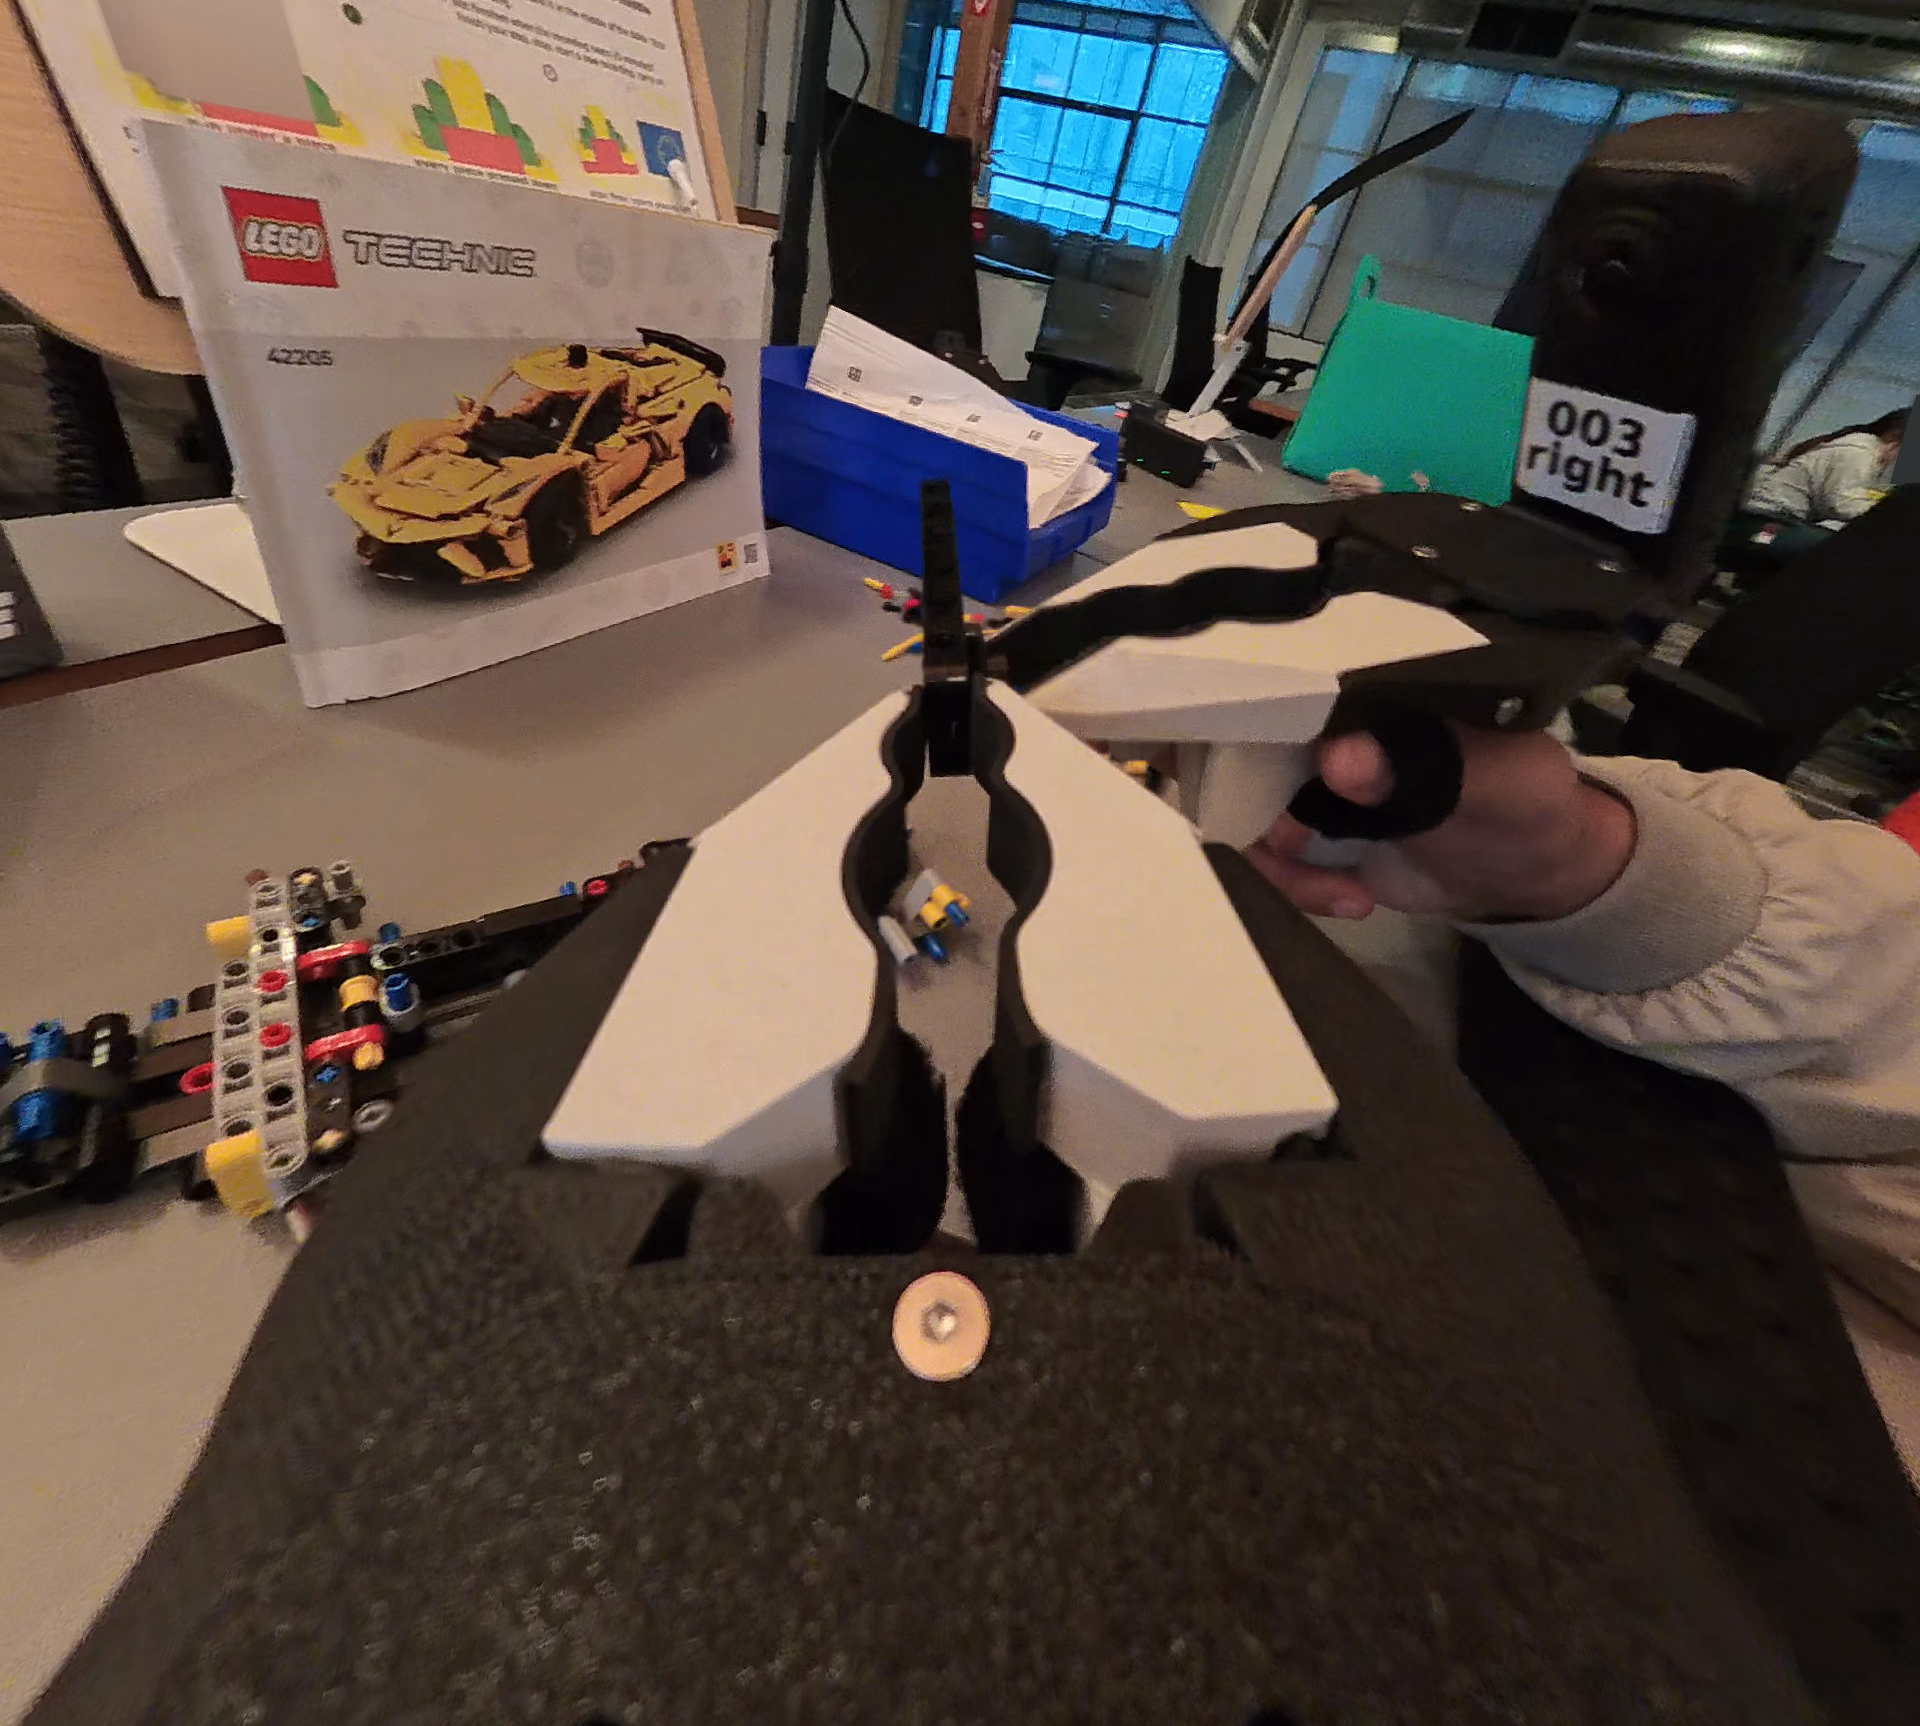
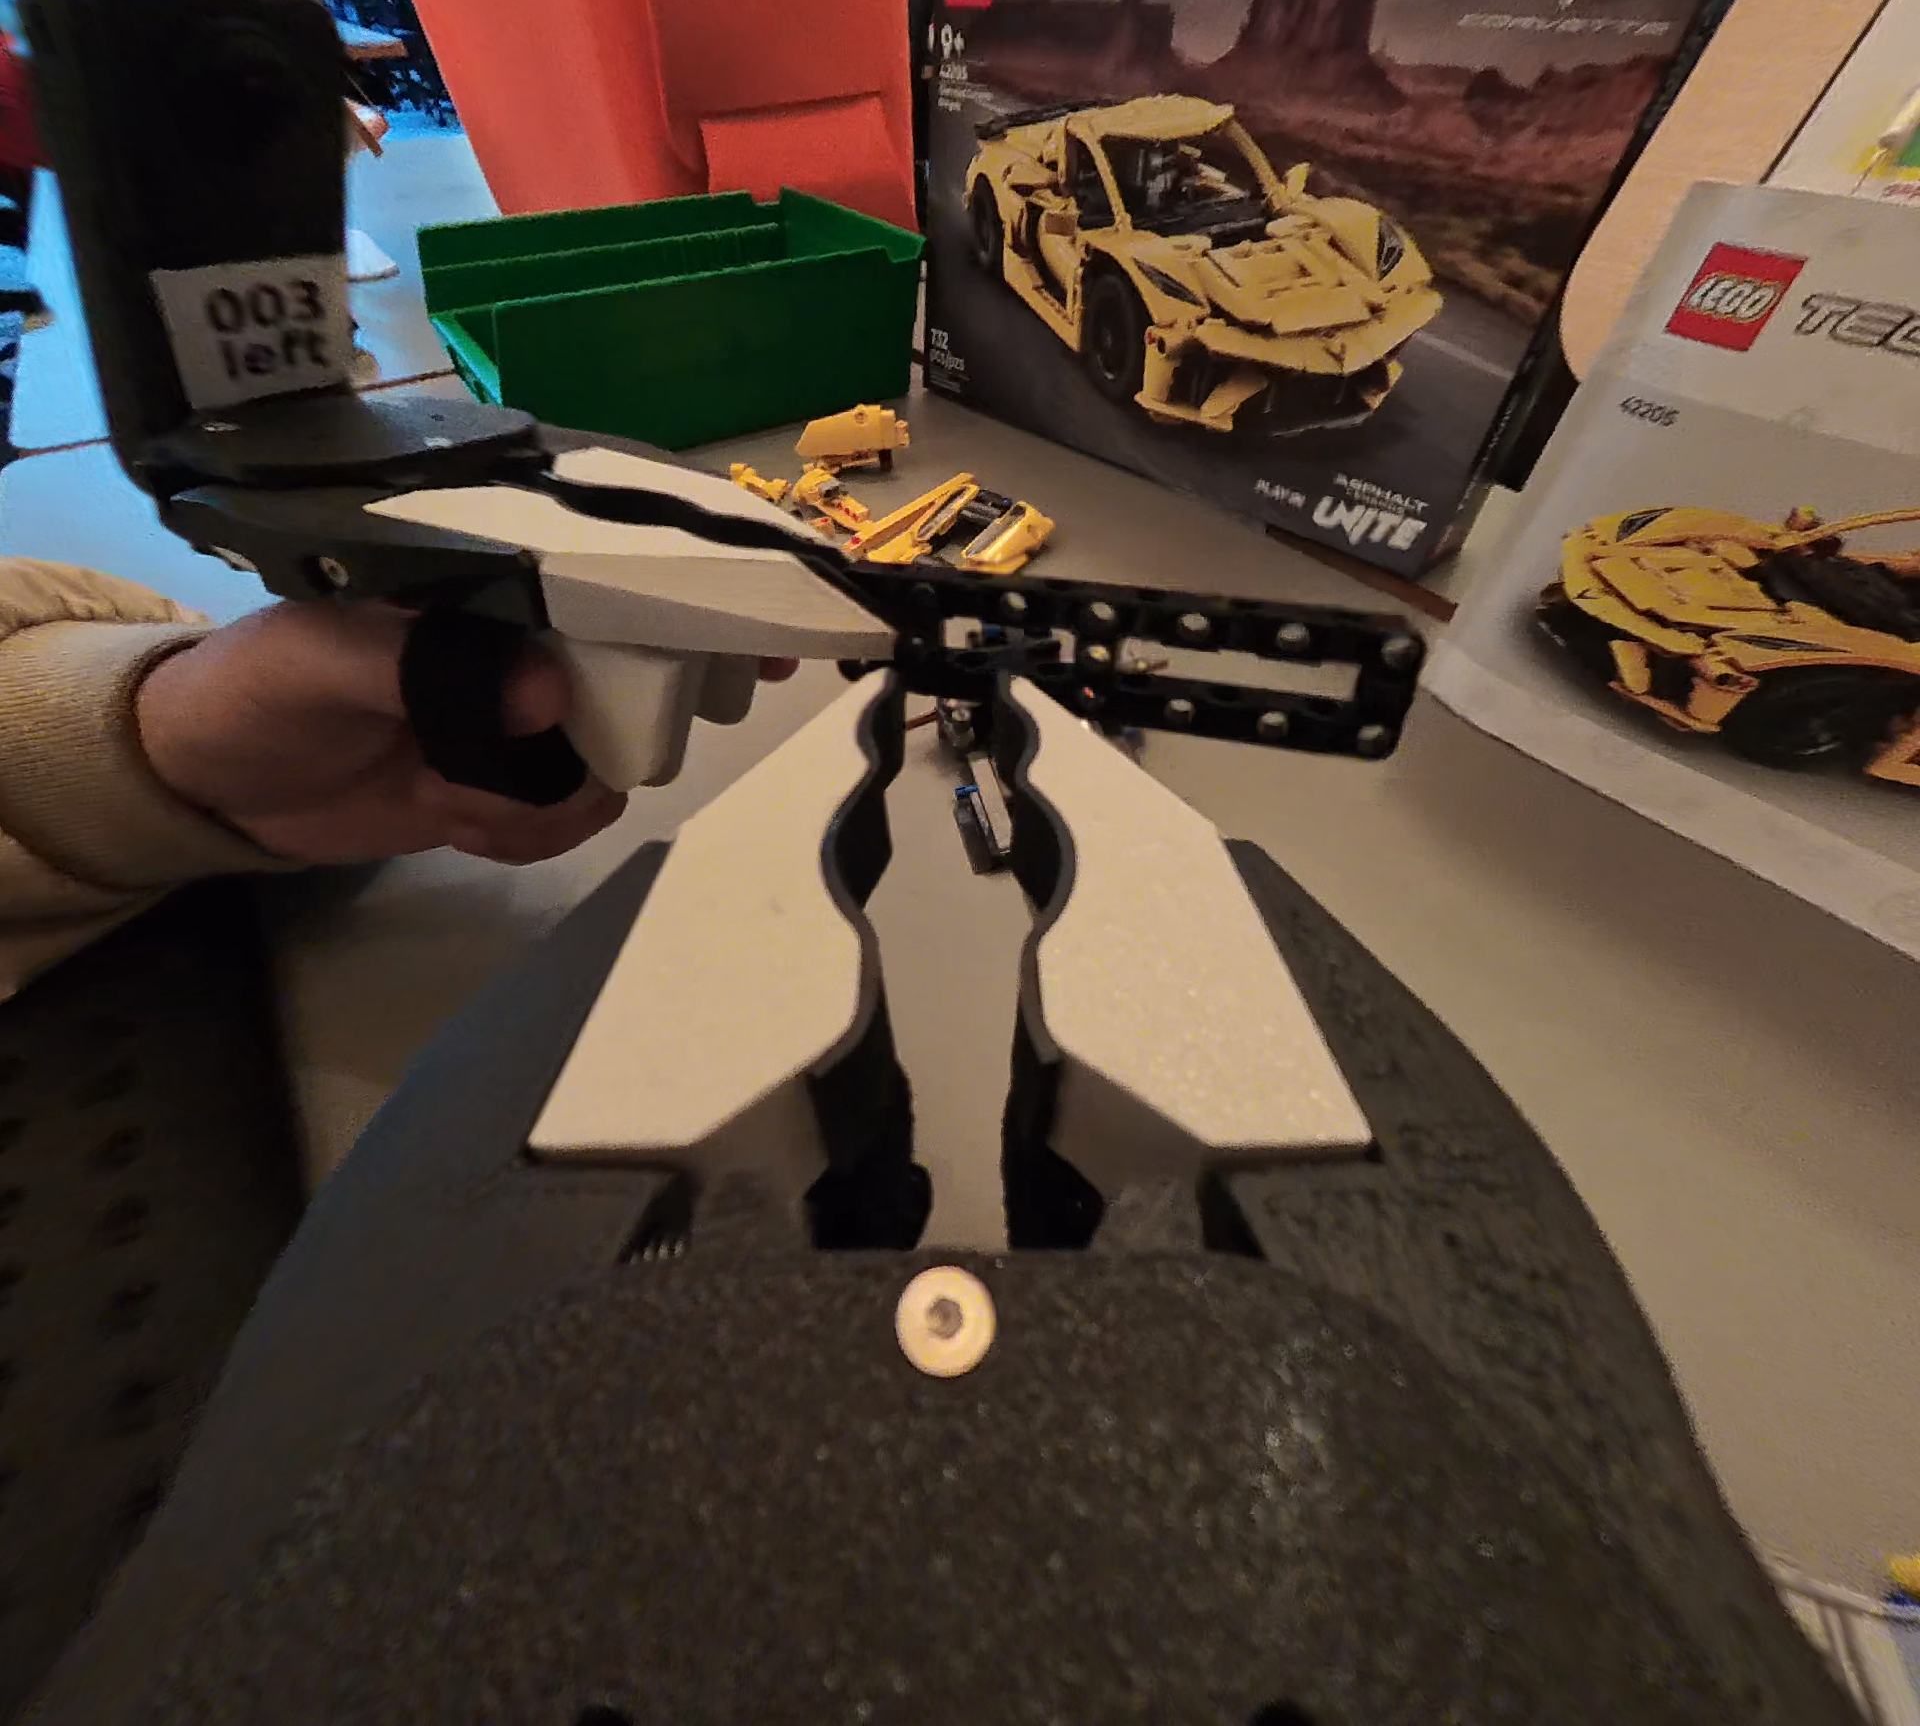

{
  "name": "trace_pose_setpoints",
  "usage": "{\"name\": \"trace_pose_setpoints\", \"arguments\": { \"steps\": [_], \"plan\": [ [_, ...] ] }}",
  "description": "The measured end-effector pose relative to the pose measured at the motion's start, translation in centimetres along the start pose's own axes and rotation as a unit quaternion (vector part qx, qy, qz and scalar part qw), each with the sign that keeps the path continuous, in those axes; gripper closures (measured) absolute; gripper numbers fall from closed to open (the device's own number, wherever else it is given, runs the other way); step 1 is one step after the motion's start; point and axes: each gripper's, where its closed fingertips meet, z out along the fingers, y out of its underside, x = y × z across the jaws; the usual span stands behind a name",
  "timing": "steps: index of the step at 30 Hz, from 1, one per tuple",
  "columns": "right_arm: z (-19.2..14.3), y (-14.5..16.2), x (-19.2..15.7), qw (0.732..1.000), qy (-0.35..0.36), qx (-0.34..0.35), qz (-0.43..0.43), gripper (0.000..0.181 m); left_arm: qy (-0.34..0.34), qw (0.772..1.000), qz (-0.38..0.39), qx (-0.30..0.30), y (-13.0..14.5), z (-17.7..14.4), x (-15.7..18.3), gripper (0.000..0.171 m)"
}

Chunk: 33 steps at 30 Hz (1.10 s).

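The left gripper (image 1: 948,720) has its jaws nearly closed, the tips clamped on one end of a black frame (image 1: 938,580) that stands on edge above them. The right gripper (image 1: 992,653) reaches in from the right with its tips at the same end of the frame. In the right wrist view the right gripper (image 2: 945,689) shows a narrow gap between its tips, which meet the underside of the frame (image 2: 1153,663) near its left end; whether they actually pinch it cannot be told. In that view the frame is a long black rectangle with round holes and an open slot — it extends to the right, held above the table (image 2: 1455,1001), and the left gripper (image 2: 883,606) grips its left end. A hand (image 2: 312,741) grips the left gripper's handle; another hand (image 1: 1455,835) grips the right one. Below the left gripper's fingers lie small loose parts (image 1: 930,923) on the table. To the left lies a partly built chassis (image 1: 260,1022) of black, grey, red, blue and yellow pieces. Farther off stand a booklet (image 1: 488,429) propped upright and a blue bin (image 1: 883,471) holding papers. Beyond the frame lie yellow parts (image 2: 904,513), then a green bin (image 2: 665,315), a box (image 2: 1278,201) picturing a yellow car, and an orange bag (image 2: 675,14).
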Motion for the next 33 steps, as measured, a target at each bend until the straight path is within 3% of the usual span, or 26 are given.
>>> {"name": "trace_pose_setpoints", "arguments": {
  "steps": [4, 9, 12, 16, 19, 24, 28, 33],
  "plan": [
    [-0.7, -1.3, -0.6, 0.999, -0.026, 0.034, -0.018, 0.162, 0.025, 0.999, -0.039, -0.003, 0.2, -0.1, 0.2, 0.164],
    [0.0, -0.3, -1.4, 0.999, -0.028, 0.009, -0.043, 0.168, 0.034, 0.999, -0.026, 0.002, 0.1, -0.3, 0.6, 0.164],
    [-0.6, -0.9, -2.2, 0.997, -0.076, 0.028, -0.01, 0.162, 0.054, 0.998, -0.028, 0.013, -0.1, -0.4, 1.3, 0.164],
    [-1.1, -0.6, -2.2, 0.991, -0.126, 0.028, 0.033, 0.17, 0.065, 0.998, -0.008, 0.003, 0.3, -0.4, 2.0, 0.164],
    [-0.9, 0.0, -1.9, 0.993, -0.118, 0.018, 0.023, 0.173, 0.045, 0.999, 0.013, -0.006, 0.8, -0.2, 1.7, 0.164],
    [-0.4, 0.6, -0.5, 0.998, 0.003, -0.023, -0.063, 0.176, -0.052, 0.989, 0.134, -0.041, 1.1, 0.5, 0.4, 0.165],
    [-0.4, 0.3, -0.3, 0.999, -0.016, -0.02, -0.026, 0.177, -0.113, 0.974, 0.19, -0.048, 0.8, 0.6, 0.2, 0.164],
    [-0.8, -0.2, -0.2, 0.999, -0.026, -0.008, -0.021, 0.177, -0.13, 0.974, 0.181, -0.044, 0.3, 0.7, 0.2, 0.164]
  ]
}}
